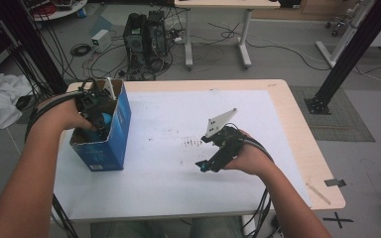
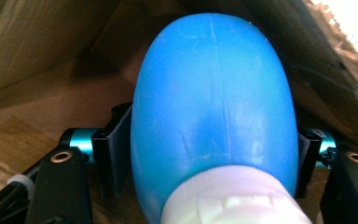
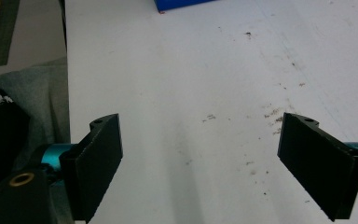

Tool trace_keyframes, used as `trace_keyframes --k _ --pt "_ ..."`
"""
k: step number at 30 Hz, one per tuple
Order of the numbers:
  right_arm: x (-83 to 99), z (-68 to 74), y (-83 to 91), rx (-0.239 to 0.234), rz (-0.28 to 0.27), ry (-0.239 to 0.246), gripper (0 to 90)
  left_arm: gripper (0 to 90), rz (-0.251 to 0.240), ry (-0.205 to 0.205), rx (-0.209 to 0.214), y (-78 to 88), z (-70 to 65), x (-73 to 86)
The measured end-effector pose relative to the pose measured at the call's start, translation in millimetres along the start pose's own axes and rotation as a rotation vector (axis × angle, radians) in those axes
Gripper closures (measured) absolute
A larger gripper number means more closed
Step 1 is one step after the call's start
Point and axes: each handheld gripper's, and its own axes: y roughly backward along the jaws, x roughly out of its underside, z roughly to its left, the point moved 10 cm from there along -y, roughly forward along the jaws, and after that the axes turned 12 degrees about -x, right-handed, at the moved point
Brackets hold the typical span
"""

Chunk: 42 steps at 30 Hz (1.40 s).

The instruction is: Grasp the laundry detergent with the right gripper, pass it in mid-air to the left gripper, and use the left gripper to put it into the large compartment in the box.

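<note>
A blue bottle (image 2: 209, 93) with a white cap (image 2: 228, 196) lies inside an open-topped blue cardboard box (image 1: 121, 129) at the table's left edge. My left gripper (image 1: 96, 119) reaches down into that box. In the left gripper view my left gripper (image 2: 209, 140) has one jaw on each side of the bottle's body, close to it, and the bottle's sides look unpressed. The bottle (image 1: 105, 119) shows as a blue patch by the hand. My right gripper (image 1: 204, 166) rests low over the white table top (image 1: 178, 124), right of centre. Its jaws (image 3: 200, 158) stand wide apart with nothing between them.
The box's brown inner walls (image 2: 37, 56) close in around the left gripper. A corner of the blue box (image 3: 182, 3) shows far ahead of the right gripper. Small dark specks (image 1: 193, 144) mark the table. Computers and cables sit on the floor beyond the far edge.
</note>
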Motion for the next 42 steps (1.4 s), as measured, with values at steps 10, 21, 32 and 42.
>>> trace_keyframes --k 10,21,32,42 --pt "-0.5 0.0 -0.1 -0.002 0.003 0.000 13.1 30.8 -0.019 -0.013 0.009 9.2 -4.8 1.1" --pt "-2.1 0.8 4.7 -0.001 -0.002 0.002 13.0 29.3 -0.023 -0.030 -0.017 24.2 -5.1 1.0" --pt "-2.3 -0.6 6.3 0.001 -0.004 0.003 13.1 25.4 -0.033 -0.044 -0.035 43.6 -2.2 5.1" --pt "-3.3 -0.3 8.0 0.002 -0.003 -0.008 13.1 23.5 -0.064 -0.045 -0.042 61.6 -1.5 8.9"
